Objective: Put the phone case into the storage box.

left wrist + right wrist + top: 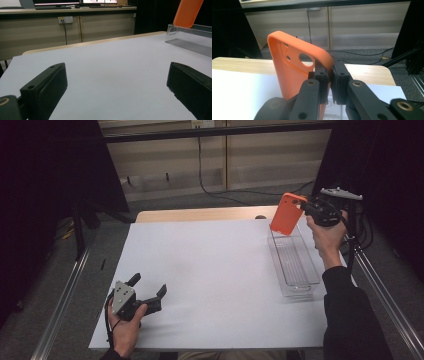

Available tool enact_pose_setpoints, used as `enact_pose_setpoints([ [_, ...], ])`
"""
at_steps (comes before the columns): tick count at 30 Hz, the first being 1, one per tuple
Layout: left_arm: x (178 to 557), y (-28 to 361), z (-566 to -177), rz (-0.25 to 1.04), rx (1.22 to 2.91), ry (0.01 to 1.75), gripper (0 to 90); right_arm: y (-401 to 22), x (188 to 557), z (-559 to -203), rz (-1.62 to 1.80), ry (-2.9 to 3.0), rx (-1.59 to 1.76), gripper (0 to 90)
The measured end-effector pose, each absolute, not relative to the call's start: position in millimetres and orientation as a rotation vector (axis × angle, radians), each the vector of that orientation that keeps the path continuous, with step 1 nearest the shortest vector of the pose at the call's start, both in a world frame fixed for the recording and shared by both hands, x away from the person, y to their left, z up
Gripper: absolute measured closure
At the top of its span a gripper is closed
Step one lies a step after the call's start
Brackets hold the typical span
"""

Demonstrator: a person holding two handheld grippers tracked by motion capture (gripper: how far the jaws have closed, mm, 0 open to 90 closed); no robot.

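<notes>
High view: an orange phone case (287, 214) is held up in the air above the far end of a clear plastic tray (294, 262).

At the far right of the white table (210, 280), the right gripper (303, 206) clamps the case by its upper edge; the right gripper view shows both jaws pinched on the rim beside the camera cut-out, the case upright. The left gripper (148, 286) rests near the front left corner, jaws spread wide with bare table between them, well apart from the tray.
</notes>
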State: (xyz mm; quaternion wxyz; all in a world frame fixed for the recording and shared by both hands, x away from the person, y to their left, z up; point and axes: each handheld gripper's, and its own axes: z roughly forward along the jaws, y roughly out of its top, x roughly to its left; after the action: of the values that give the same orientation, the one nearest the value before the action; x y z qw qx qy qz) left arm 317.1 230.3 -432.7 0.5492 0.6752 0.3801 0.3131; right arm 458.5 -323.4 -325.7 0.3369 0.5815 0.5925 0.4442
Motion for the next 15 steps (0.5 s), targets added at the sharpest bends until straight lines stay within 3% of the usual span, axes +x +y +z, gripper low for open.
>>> enact_pose_setpoints([
  [15,317.0,229.7,-432.8,0.742,1.600,0.901,3.0,-329.8,467.5,-336.5,1.119,1.542,1.540,84.6],
])
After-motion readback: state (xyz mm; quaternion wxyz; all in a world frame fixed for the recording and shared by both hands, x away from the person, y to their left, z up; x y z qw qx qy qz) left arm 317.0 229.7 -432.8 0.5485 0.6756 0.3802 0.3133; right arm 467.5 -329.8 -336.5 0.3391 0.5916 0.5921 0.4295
